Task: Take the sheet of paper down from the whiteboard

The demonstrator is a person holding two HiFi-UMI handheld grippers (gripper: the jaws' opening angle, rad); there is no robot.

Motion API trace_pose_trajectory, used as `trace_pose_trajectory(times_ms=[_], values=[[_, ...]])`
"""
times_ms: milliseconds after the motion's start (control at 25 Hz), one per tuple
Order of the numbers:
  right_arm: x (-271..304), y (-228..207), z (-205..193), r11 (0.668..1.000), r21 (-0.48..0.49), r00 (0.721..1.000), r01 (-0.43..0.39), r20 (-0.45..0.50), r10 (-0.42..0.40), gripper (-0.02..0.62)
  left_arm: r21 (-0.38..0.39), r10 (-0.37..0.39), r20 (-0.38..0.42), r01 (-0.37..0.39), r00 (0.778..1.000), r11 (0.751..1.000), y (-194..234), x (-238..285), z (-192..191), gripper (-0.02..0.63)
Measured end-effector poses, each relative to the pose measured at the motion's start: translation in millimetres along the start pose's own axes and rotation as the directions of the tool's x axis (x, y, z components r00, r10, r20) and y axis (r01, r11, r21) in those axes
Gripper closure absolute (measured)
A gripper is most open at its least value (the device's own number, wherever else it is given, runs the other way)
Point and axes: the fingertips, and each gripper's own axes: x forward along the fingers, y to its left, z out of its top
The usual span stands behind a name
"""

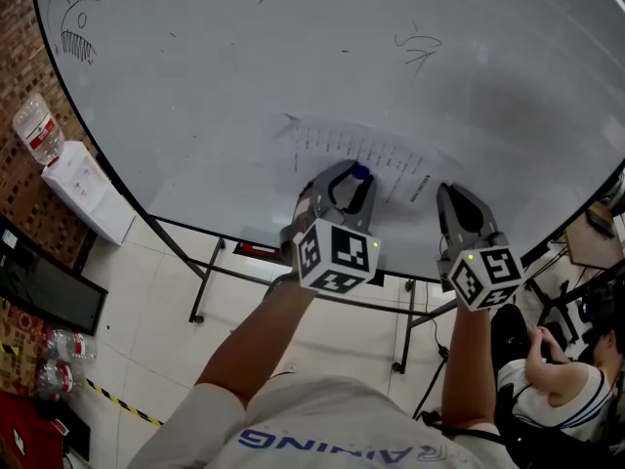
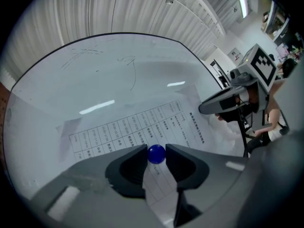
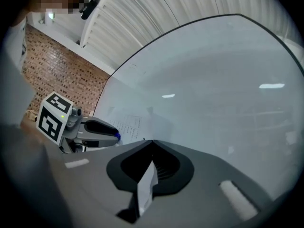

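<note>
The sheet (image 1: 376, 154), printed with a table of small cells, lies low on the board (image 1: 244, 66), its long side running across at a slight slant. A blue magnet (image 1: 359, 173) sits on it near the lower edge. The left tongs (image 2: 156, 152) point level at the board and stand partly open, one tip pressed on either side of the magnet, so they have hold of it. The right tongs (image 3: 152, 142) are just to the right, at the sheet's right-hand end, and are closed tight. A strip of the sheet's edge runs between their pads, seen edge-on in the right gripper view. The two tongs are near each other but apart.

Higher up, the board carries faint marker doodles: a toothy fish (image 1: 73, 27) at the top left and a scribble (image 1: 418, 49) toward the right. The board stands on a black frame (image 1: 200, 286) over a pale tiled floor (image 1: 146, 291). To the left is a brick wall (image 1: 15, 86), with a white box (image 1: 88, 191) against it and a water bottle (image 1: 39, 130) just beside the box. At the lower right a person (image 1: 562, 384) in a white top is seated, well clear of the board.
</note>
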Motion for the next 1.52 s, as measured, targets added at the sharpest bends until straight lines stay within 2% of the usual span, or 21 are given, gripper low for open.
trace_pose_trajectory(times_ms=[80, 160, 400, 560, 720, 880, 1040, 1200, 1520], values=[[-1, 2, 1, 1.000, 0.003, 1.000, -0.003, 0.009, 0.003, 0.588, -0.021, -0.023, 0.006, 0.023, 1.000, 1.000, -1, -1, -1, 0.477], [-4, 2, 3, 1.000, 0.006, 1.000, -0.004, 0.016, 0.004, 0.588, -0.073, -0.062, 0.021, 0.064, 0.998, 0.995, -3, -3, -1, 0.477], [-25, 5, -4, 1.000, 0.023, 1.000, -0.009, -0.008, 0.009, 0.588, -0.229, -0.137, 0.082, 0.153, 0.987, 0.961, 0, -30, 2, 0.477], [-49, 8, -27, 0.999, 0.046, 0.999, -0.006, -0.042, 0.008, 0.588, -0.323, -0.137, 0.090, 0.159, 0.986, 0.933, 5, -61, -15, 0.477], [-76, 13, -57, 0.996, 0.087, 0.998, 0.006, -0.069, 0.000, 0.588, -0.417, -0.109, 0.071, 0.129, 0.992, 0.900, 10, -91, -42, 0.477], [-100, 18, -82, 0.987, 0.159, 0.997, 0.026, -0.071, -0.015, 0.588, -0.431, -0.092, 0.039, 0.100, 0.995, 0.897, 3, -111, -72, 0.477], [-115, 17, -98, 0.981, 0.181, 0.995, 0.063, -0.091, -0.048, 0.589, -0.465, -0.086, 0.018, 0.085, 0.996, 0.881, -3, -120, -93, 0.477], [-123, 11, -105, 0.980, 0.174, 0.991, 0.095, -0.107, -0.077, 0.589, -0.470, -0.089, 0.015, 0.085, 0.996, 0.879, -6, -119, -101, 0.477], [-132, 11, -108, 0.980, 0.166, 0.990, 0.109, -0.110, -0.091, 0.589, -0.464, -0.111, 0.014, 0.105, 0.994, 0.880, -13, -116, -99, 0.477]])
